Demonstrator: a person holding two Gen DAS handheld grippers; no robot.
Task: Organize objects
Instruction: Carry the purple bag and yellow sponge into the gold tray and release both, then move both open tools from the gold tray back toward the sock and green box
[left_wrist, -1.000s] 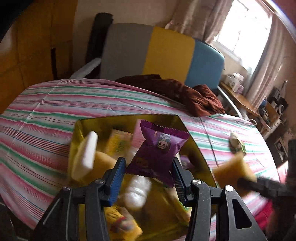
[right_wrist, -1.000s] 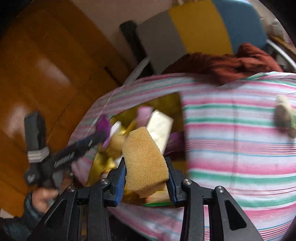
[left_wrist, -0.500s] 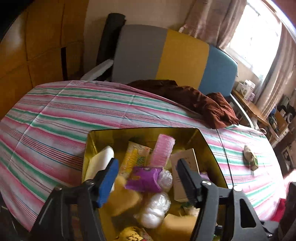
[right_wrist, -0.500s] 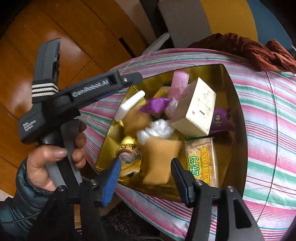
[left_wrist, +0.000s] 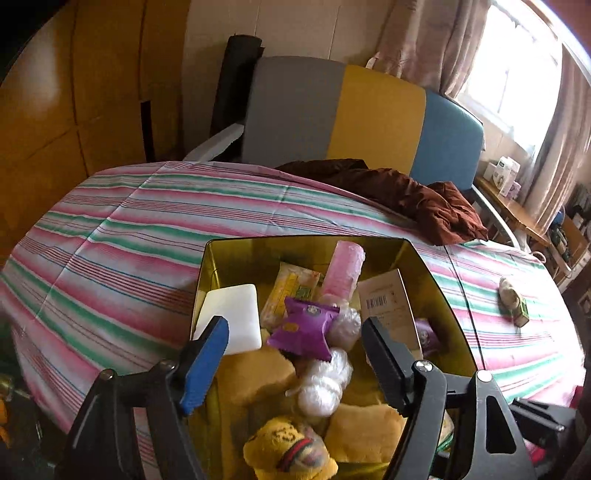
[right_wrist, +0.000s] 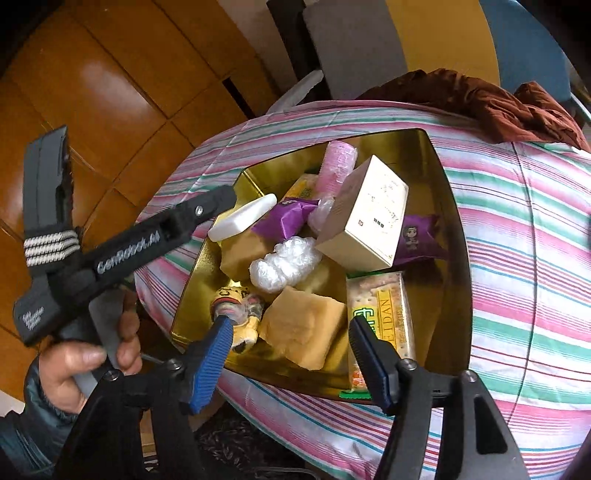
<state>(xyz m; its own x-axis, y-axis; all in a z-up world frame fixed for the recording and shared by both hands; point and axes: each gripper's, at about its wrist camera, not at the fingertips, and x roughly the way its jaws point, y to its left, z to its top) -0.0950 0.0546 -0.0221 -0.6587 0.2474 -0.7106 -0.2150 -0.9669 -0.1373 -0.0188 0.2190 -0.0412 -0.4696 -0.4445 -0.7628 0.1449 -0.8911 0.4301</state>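
The left gripper (left_wrist: 295, 354) hangs spread wide and empty over the gold tin (left_wrist: 436, 273), the purple snack packet (left_wrist: 304, 328) lying just ahead between its fingers. The right gripper (right_wrist: 290, 356), likewise wide and empty, has the yellow sponge (right_wrist: 301, 326) directly ahead. One small item (left_wrist: 511, 301) remains on the striped cloth (left_wrist: 110, 236), far to the left gripper's right, long axis running away; the right hand is likely nearer.

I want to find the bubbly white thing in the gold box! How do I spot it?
Look in the gold box on the striped cloth. In its middle, just left of the cream carton, lies the clear bubble wrap bundle. It is the only see-through, lumpy thing; the white bar nearby is smooth and solid.
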